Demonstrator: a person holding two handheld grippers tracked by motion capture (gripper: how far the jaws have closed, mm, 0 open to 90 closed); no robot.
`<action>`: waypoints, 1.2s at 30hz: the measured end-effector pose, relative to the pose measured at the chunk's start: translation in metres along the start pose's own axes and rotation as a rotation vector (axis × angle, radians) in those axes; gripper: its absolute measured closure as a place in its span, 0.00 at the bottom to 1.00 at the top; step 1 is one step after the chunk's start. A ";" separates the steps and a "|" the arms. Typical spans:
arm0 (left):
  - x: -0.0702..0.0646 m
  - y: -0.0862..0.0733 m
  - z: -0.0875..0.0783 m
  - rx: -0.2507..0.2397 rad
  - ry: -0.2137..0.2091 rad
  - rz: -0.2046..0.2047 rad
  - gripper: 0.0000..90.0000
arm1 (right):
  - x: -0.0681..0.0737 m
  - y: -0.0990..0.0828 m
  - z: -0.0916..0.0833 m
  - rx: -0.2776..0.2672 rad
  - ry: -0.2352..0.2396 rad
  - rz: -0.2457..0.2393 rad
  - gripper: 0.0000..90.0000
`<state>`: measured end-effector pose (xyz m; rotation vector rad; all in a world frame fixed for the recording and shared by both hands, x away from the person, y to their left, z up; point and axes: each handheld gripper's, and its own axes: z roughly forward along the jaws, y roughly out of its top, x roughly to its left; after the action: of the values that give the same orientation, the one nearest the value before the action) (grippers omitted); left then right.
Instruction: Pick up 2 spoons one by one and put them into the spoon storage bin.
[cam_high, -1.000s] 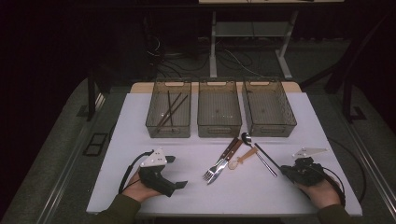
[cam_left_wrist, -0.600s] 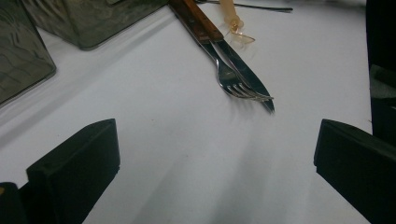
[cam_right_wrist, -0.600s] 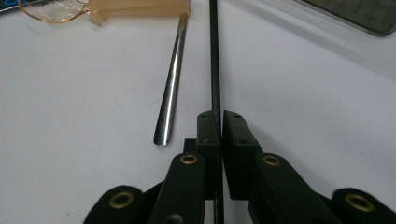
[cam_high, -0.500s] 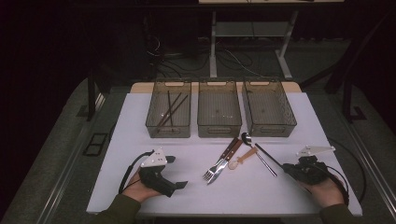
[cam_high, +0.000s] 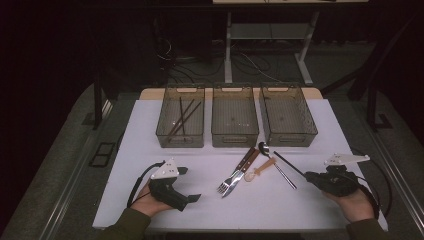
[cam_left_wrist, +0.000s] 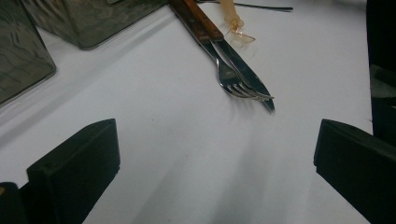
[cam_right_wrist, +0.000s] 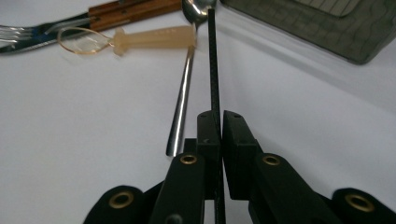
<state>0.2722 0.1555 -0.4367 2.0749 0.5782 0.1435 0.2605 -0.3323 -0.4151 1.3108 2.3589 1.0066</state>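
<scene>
right tool: the right tool is sitting at the right edge of the counter with its jaws squeezing down on a thin black chopstick; in the high view it's showing here
chopstick: it's running straight out from the jaws toward the spoon's bowl, lying right alongside the spoon handle; high view has it here
left tool: the left tool is resting on the counter at lower left, jaws standing wide apart with nothing between them, just bare white counter
cutlery pile: a metal spoon, a wood-handled fork and wood-handled knife are lying together mid-counter, fork overlapping the knife blade
little spoon: a small translucent plastic spoon is lying across, touching the metal spoon's neck
trays: three grey bins are lining up along the far side; the left bin is holding a few dark chopsticks
</scene>
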 end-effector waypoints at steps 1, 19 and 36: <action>0.000 0.000 0.000 0.000 0.000 0.000 0.00 | 0.000 0.001 -0.002 -0.005 0.003 0.003 0.95; 0.000 0.000 0.001 -0.009 0.000 -0.010 0.00 | 0.014 0.023 -0.004 -0.080 0.098 -0.013 0.95; 0.001 -0.001 0.001 -0.010 0.002 -0.013 0.00 | 0.032 0.050 0.005 -0.124 0.152 -0.050 0.95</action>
<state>0.2728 0.1555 -0.4379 2.0609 0.5910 0.1408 0.2771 -0.2861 -0.3816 1.1621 2.3811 1.2559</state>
